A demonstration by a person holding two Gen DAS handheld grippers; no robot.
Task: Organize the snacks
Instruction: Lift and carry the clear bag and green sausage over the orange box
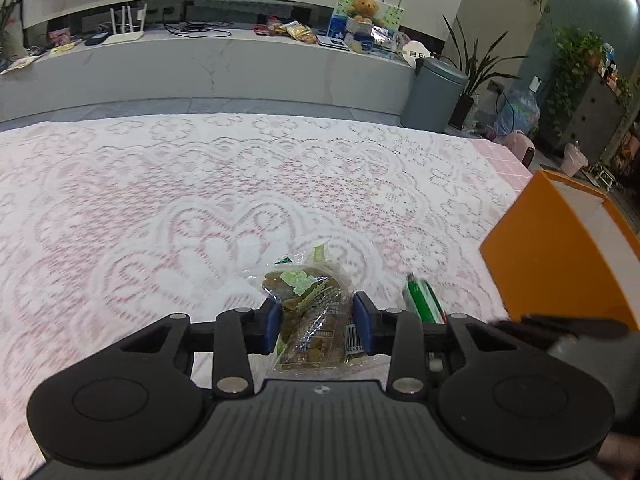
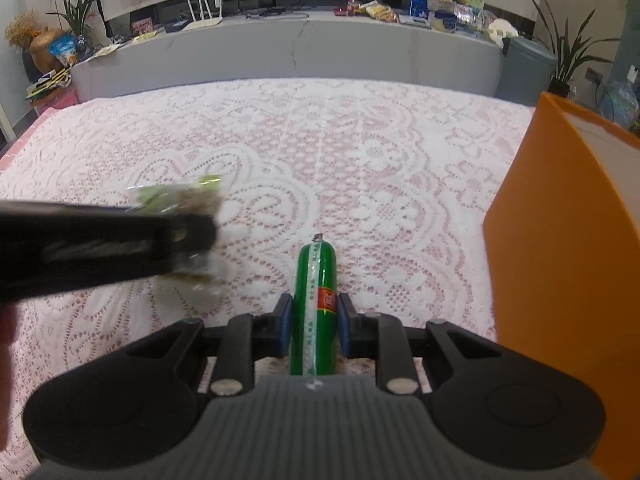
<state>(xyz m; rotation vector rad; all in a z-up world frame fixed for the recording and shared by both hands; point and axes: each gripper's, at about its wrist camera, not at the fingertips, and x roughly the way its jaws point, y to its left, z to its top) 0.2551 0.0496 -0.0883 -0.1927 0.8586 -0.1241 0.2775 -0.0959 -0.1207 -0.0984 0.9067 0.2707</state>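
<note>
My left gripper (image 1: pixel 316 322) is shut on a clear snack packet (image 1: pixel 310 312) with green-brown contents, held above the lace-covered table (image 1: pixel 200 200). My right gripper (image 2: pixel 314 320) is shut on a green sausage stick (image 2: pixel 314 304) with a red label, pointing forward. In the right wrist view the left gripper (image 2: pixel 192 236) shows blurred at the left with the packet (image 2: pixel 180 200) in it. In the left wrist view the green sausage (image 1: pixel 424 300) shows just right of the left gripper. An orange box (image 2: pixel 560 240) stands at the right, open at the top; it also shows in the left wrist view (image 1: pixel 552 256).
A grey low cabinet (image 1: pixel 240 64) runs beyond the table's far edge, with a router, cables, snack bags and a teddy bear on it. A grey bin (image 1: pixel 432 92) and potted plants stand at the far right.
</note>
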